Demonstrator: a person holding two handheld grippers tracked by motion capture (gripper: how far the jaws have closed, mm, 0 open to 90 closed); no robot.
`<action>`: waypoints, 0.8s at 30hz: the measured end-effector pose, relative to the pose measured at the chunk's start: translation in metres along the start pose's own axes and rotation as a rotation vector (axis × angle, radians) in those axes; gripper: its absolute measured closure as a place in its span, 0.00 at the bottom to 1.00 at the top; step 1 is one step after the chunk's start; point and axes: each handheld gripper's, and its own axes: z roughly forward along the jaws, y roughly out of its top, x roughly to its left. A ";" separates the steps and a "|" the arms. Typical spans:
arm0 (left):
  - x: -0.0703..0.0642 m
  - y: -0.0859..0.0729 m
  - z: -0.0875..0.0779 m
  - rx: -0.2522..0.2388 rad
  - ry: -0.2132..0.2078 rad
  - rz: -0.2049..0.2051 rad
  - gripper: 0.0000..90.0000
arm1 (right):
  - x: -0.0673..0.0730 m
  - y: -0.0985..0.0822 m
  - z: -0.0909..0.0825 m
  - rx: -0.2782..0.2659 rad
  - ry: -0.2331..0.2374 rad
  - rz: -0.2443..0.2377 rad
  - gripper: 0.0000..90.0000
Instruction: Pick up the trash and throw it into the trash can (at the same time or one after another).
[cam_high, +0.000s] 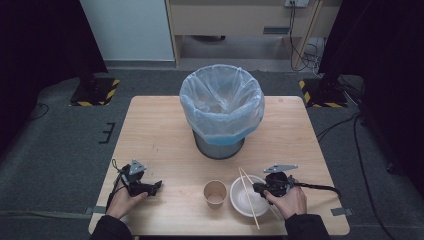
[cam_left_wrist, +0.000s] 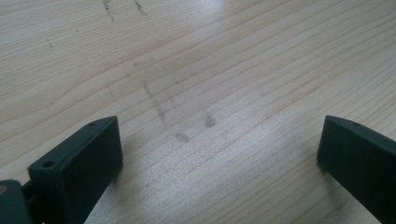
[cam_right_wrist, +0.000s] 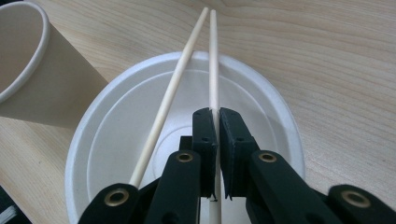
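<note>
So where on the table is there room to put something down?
The bare wood left of the trash bin and between the left gripper and the paper cup is free. So is the table right of the bin. It is crowded where cup, white bowl, chopsticks and right gripper sit together.

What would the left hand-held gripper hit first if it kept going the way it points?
Probably the paper cup: the left hand-held gripper points across bare table toward it, though depth is unclear.
</note>
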 end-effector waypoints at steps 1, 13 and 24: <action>0.000 0.000 0.000 0.000 0.000 0.000 0.00 | 0.000 0.000 0.000 -0.001 0.000 0.003 0.96; 0.000 0.000 0.000 0.000 -0.001 0.000 0.00 | -0.006 0.006 -0.016 -0.124 0.016 0.018 0.96; 0.000 0.000 0.000 0.000 -0.001 0.000 0.00 | -0.029 0.011 -0.048 -0.376 0.079 0.085 0.96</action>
